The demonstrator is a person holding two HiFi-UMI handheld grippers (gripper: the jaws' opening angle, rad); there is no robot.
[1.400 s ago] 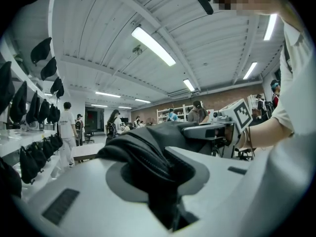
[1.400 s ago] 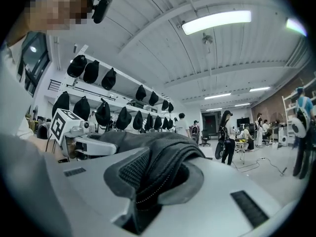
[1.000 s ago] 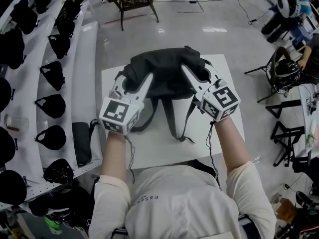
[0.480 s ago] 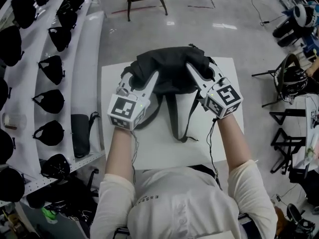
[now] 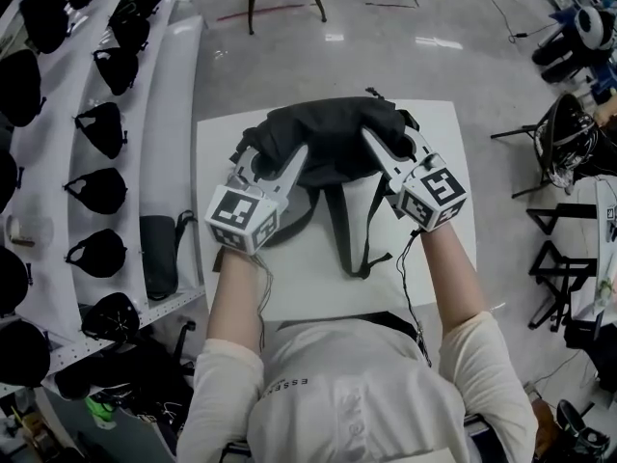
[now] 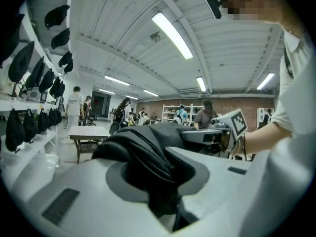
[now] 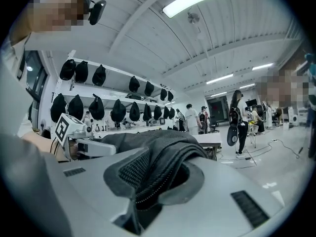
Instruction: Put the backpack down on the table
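Forearms stretched forward side by side, the left gripper [image 5: 273,159] and right gripper [image 5: 393,145] each pinch the black backpack [image 5: 328,131], lying crosswise over the white table's [image 5: 308,283] far half, straps [image 5: 337,230] trailing toward the person.

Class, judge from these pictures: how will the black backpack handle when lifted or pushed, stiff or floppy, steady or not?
Probably floppy: the backpack folds where the left gripper and right gripper pinch it. Its straps trail slack over the table, so they would likely drag. It looks slumped, so unlikely to roll.
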